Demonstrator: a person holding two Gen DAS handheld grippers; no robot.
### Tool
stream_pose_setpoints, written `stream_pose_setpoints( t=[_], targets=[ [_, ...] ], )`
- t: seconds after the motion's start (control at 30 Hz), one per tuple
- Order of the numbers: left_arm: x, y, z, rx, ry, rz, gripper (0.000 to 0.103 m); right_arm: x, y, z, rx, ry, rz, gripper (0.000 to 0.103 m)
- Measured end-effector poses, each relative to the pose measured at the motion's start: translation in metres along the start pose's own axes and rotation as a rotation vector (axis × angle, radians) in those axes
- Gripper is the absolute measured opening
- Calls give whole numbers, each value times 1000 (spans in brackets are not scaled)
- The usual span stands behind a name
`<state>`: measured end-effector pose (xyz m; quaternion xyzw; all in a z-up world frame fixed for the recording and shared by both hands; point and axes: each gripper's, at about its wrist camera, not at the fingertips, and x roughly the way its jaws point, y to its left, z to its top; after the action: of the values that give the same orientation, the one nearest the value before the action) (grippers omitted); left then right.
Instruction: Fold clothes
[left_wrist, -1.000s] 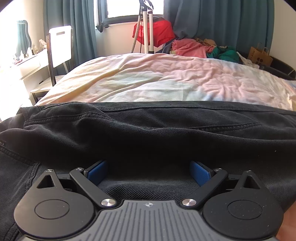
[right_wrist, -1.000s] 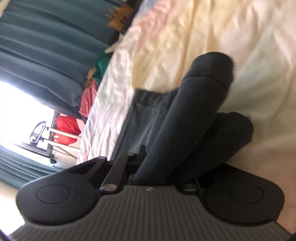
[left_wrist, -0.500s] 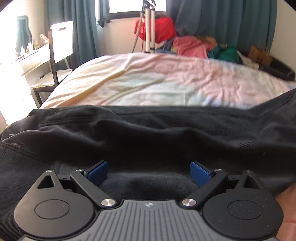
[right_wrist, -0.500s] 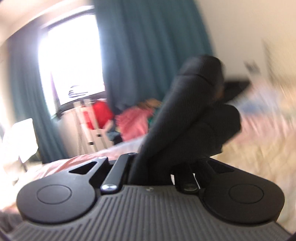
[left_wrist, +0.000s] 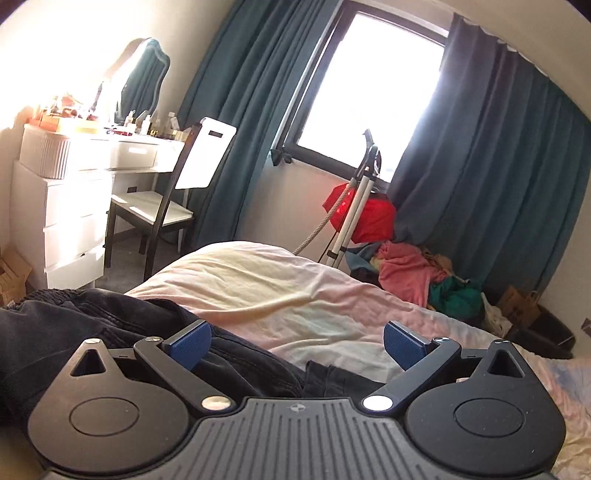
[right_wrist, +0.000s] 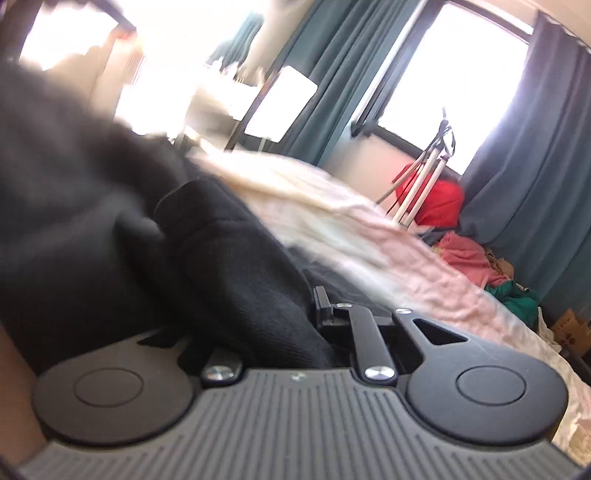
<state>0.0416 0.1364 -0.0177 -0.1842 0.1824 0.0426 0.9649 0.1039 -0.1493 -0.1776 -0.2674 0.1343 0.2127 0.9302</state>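
Black jeans (left_wrist: 85, 332) lie bunched at the near left of the bed (left_wrist: 295, 291), partly under my left gripper (left_wrist: 297, 341). The left gripper is open and empty, its blue pads (left_wrist: 190, 341) wide apart above the cloth. My right gripper (right_wrist: 295, 314) is shut on a thick fold of the black jeans (right_wrist: 207, 258), which rises up and to the left and fills that side of the right wrist view. The right view is blurred.
A pastel sheet covers the bed. A white dresser (left_wrist: 62, 206) and a chair (left_wrist: 173, 195) stand to the left. A steamer stand (left_wrist: 354, 218) with a red bag, a clothes pile (left_wrist: 413, 273) and teal curtains are beyond the bed.
The left gripper has lifted and tilted up, so the jeans no longer fill its view. The right gripper has swung round with the fold still held, from facing the sheet to facing the window.
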Motion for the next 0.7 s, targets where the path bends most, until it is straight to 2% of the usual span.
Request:
stream_pose_setpoints(
  t=[0.1, 0.2, 0.33, 0.4, 0.5, 0.6, 0.67, 0.7],
  targets=[
    [8, 5, 0, -17, 33, 2, 101, 4, -8, -2, 59, 5, 4, 14],
    [12, 5, -1, -24, 46, -17, 101, -7, -5, 27, 90, -50, 8, 14],
    [20, 6, -8, -8, 67, -38, 101, -14, 9, 42, 139, -20, 96, 15],
    [24, 5, -13, 2, 92, -50, 101, -8, 16, 30, 151, 31, 137, 16],
    [32, 2, -22, 24, 136, -64, 100, -14, 10, 28, 172, 44, 186, 20],
    [39, -5, -33, 55, 194, -80, 99, -32, -9, 33, 231, 88, 293, 35],
    [43, -10, -41, 83, 229, -75, 98, -48, -24, 33, 280, 114, 369, 50],
    [45, -13, -45, 98, 247, -72, 97, -60, -33, 30, 311, 122, 390, 53]
  ],
)
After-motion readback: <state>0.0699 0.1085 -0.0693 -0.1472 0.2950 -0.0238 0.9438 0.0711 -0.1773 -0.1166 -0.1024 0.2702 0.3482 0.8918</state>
